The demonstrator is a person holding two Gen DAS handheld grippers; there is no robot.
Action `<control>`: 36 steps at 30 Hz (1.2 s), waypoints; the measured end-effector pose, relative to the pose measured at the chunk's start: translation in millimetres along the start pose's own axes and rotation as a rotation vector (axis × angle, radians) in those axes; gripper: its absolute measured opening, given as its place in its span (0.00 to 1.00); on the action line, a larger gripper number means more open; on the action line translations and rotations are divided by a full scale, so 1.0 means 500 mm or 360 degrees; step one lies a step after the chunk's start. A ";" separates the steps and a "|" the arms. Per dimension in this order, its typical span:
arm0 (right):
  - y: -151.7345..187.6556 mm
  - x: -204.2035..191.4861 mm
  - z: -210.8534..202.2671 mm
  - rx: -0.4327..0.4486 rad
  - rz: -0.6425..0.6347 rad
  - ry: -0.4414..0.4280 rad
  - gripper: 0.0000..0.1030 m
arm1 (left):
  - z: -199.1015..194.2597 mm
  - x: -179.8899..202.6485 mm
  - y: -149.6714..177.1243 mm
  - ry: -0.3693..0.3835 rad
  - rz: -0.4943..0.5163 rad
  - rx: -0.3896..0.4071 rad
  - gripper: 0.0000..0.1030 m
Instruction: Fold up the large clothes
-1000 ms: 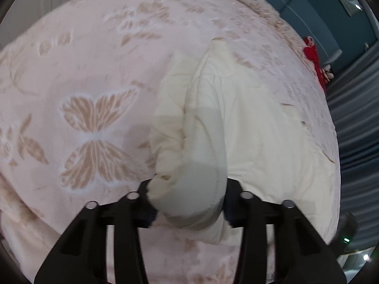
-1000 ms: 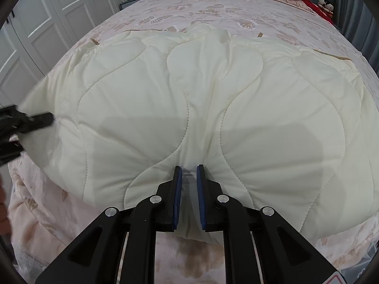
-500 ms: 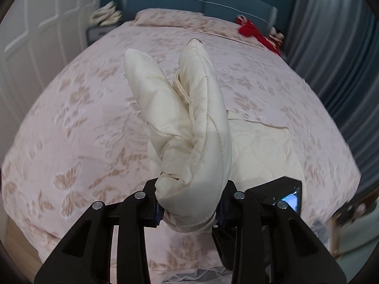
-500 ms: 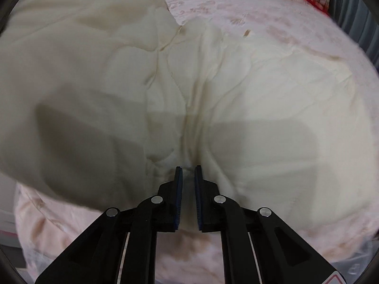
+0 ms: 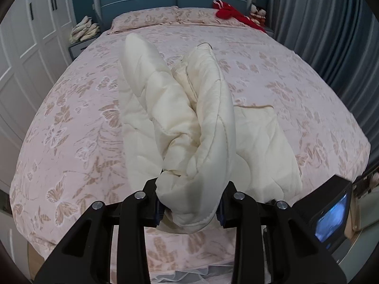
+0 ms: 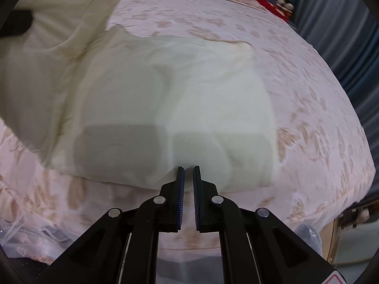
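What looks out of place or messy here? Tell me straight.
The cream quilted garment is bunched in a thick wad in the left tongs, its folds sticking up unevenly over the bed instead of lying flat. A red item lies loose by the pillows.

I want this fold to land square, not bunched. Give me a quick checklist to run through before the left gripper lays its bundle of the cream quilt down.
1. Left gripper grips the cream quilt: ok, a thick wad sits clamped between its pads.
2. Right gripper pins the near edge: cannot tell; its jaws are nearly closed at the hem, but the view is blurred.
3. Lifted layer smooth: not ok, it is twisted into two upright lobes.
4. Lower layer flat on the bed: ok, in the left wrist view it lies spread to the right of the bundle.
5. Landing area free: ok, the red item lies far off by the pillows.
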State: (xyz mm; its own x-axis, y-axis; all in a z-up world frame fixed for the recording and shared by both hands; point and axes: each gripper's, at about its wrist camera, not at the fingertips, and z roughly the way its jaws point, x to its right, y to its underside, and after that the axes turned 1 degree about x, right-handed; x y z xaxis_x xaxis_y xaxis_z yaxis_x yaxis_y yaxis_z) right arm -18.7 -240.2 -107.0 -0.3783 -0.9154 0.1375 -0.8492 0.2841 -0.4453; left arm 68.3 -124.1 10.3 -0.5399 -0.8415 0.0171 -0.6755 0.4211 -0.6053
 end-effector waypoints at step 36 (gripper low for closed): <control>0.058 0.236 -0.069 0.0086 0.0258 -0.0142 0.38 | 0.090 0.203 0.020 0.0009 0.0051 -0.0138 0.54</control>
State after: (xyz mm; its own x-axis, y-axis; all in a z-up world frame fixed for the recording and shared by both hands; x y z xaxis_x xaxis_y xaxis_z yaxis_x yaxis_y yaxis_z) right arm -100.5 -330.1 -73.0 -0.4725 -0.8812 -0.0178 -0.7577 0.4165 -0.5024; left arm 29.1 -220.3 -29.9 -0.5644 -0.8255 0.0035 -0.6989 0.4756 -0.5343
